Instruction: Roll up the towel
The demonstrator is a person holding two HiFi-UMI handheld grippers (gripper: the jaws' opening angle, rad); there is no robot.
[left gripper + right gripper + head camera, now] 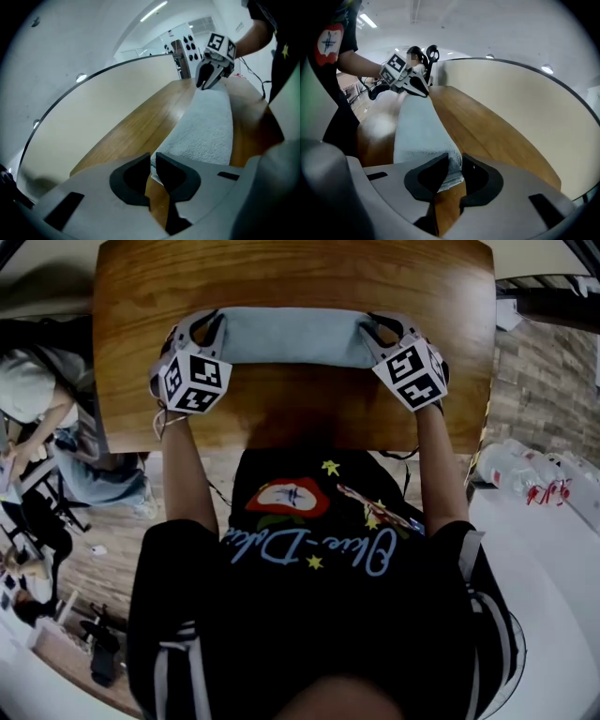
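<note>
While the pale blue-grey terry towel [291,336] lies as one long folded band across the brown wooden worktop [291,277], each of its short ends is caught by a tool. The left hand-held gripper [211,329] has its jaws almost together, and they pinch a thin edge of the cloth at the band's left end. The right hand-held gripper [375,332] pinches the thicker folded corner at the other end, so its jaws stand a little wider. Both tools point downward and away from the person, whose forearms reach over the near edge of the worktop. To the right, clear plastic bottles [525,474] lie on a white surface. Under the worktop is a wood-pattern floor [539,381]. The gripper views show a pale curved wall [93,112] and long ceiling lights [153,10].
</note>
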